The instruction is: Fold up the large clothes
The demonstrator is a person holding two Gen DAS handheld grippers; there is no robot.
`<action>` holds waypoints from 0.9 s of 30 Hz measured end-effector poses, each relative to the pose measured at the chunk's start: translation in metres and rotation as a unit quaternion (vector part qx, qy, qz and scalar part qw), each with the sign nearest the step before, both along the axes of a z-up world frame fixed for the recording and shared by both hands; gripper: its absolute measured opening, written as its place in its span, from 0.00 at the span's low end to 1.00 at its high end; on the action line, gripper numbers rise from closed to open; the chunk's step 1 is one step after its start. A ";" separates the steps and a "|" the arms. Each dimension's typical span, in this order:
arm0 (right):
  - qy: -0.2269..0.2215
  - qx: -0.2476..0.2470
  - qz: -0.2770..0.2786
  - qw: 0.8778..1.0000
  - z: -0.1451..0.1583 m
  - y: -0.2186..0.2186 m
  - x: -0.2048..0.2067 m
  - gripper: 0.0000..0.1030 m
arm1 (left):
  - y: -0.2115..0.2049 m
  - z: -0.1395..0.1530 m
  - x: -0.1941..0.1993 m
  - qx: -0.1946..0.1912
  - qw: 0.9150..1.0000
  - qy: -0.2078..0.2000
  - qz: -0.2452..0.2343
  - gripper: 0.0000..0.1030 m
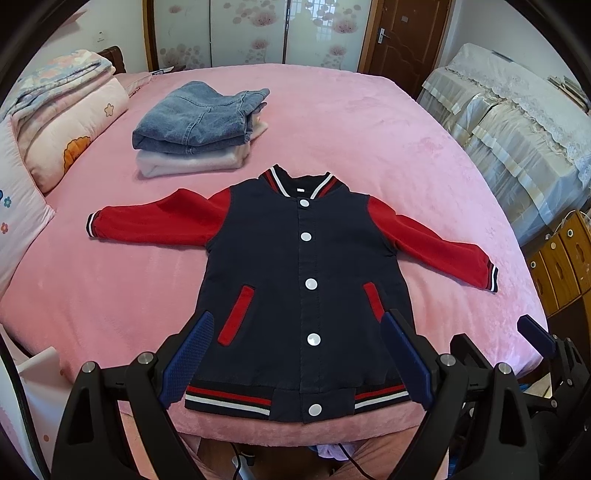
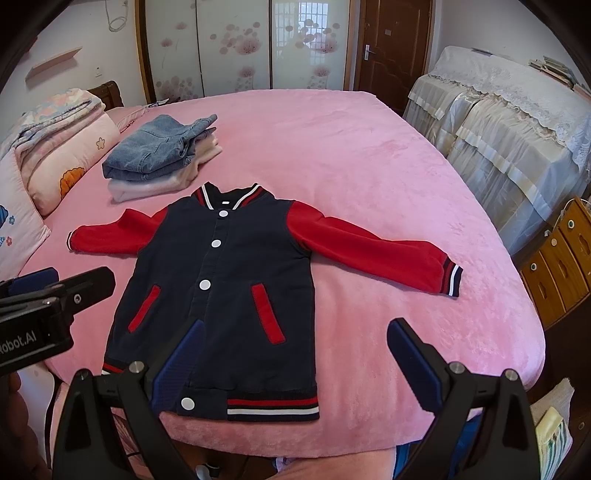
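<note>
a small jacket (image 1: 306,280) is lying flat on the pink bed (image 1: 388,140), front side up, near the bed's close edge. its body is dark blue and its sleeves are red. both sleeves are sticking out to the sides and lying flat on the cover. white snap buttons (image 1: 311,283) are running down its middle, and they are looking closed. two red pocket strips are sitting low on the front. the striped hem (image 2: 271,404) is resting right by the edge of the bed.

the left tool (image 1: 295,365) is hanging over the bottom of the jacket with its two blue fingers (image 1: 190,354) spread wide, one on each side of the hem. it is holding nothing. the right tool (image 2: 293,373) is hanging over the jacket's right bottom corner, also spread wide and holding nothing. one of its fingers is over the dark cloth and the other is over the bare pink cover.

farther back on the bed, a folded pile of clothes (image 1: 199,129) is sitting, with blue jeans on top of something pale. it is well apart from the jacket. folded quilts (image 1: 62,122) are stacked at the left side of the bed. a covered piece of furniture (image 1: 517,122) is standing to the right of the bed, and a brown door (image 1: 402,33) is at the back.
</note>
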State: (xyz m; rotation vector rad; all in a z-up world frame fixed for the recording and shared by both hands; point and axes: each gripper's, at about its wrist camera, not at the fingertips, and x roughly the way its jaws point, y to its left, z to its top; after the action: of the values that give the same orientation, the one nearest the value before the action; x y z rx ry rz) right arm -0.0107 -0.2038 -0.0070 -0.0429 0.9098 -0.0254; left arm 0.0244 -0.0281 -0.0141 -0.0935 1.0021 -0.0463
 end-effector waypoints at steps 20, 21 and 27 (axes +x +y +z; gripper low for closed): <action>-0.058 0.018 0.015 0.998 0.032 -0.024 0.029 0.96 | -0.026 0.016 0.035 0.031 0.997 -0.056 -0.041 0.88; -0.064 0.021 0.015 0.998 0.037 -0.027 0.030 0.96 | -0.029 0.018 0.039 0.026 0.997 -0.053 -0.046 0.88; -0.086 0.039 -0.012 0.995 0.053 -0.059 0.041 0.96 | -0.050 0.032 0.056 0.012 0.995 -0.070 -0.075 0.89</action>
State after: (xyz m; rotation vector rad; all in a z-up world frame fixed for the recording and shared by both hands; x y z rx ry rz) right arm 0.0303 -0.2631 0.0460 0.0429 0.7387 -0.0161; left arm 0.0802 -0.0779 0.0176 0.0061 0.8685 -0.1754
